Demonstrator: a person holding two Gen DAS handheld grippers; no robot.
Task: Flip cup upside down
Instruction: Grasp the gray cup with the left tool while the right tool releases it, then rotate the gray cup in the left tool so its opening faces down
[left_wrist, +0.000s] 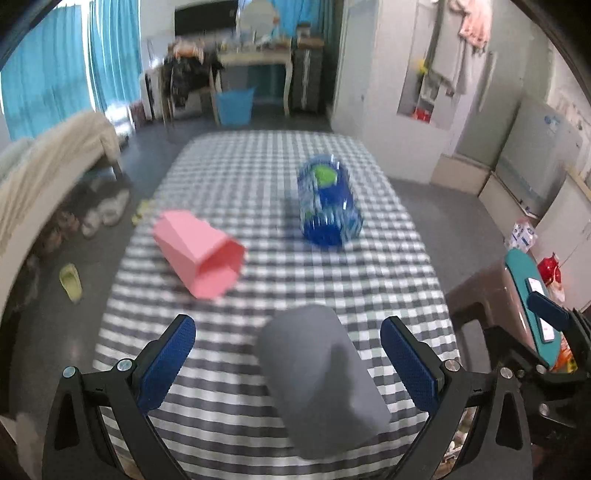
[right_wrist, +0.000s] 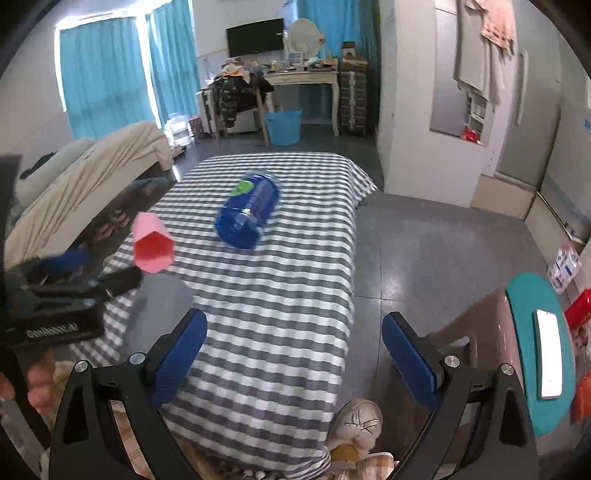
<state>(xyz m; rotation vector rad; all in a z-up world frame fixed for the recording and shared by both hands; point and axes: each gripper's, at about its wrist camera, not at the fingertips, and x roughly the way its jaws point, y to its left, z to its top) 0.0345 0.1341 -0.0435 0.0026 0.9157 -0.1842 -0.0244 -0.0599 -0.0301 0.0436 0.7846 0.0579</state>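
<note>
A grey cup (left_wrist: 321, 380) lies on its side on the checked tablecloth (left_wrist: 258, 184), between the blue fingers of my open left gripper (left_wrist: 288, 354) and not touched by them. A pink cup (left_wrist: 199, 254) lies on its side to the left; it also shows in the right wrist view (right_wrist: 151, 243). A blue cup with a green lid (left_wrist: 328, 203) lies on its side further back, also in the right wrist view (right_wrist: 247, 210). My right gripper (right_wrist: 291, 350) is open and empty above the table's near right part. The grey cup is hidden in the right wrist view.
The left gripper's body (right_wrist: 55, 295) shows at the left of the right wrist view. A brown stool with a teal tray and a phone (right_wrist: 550, 354) stands right of the table. A bed (right_wrist: 85, 177) and shoes (left_wrist: 103, 214) are on the left. A doll (right_wrist: 358, 424) lies below the table's near edge.
</note>
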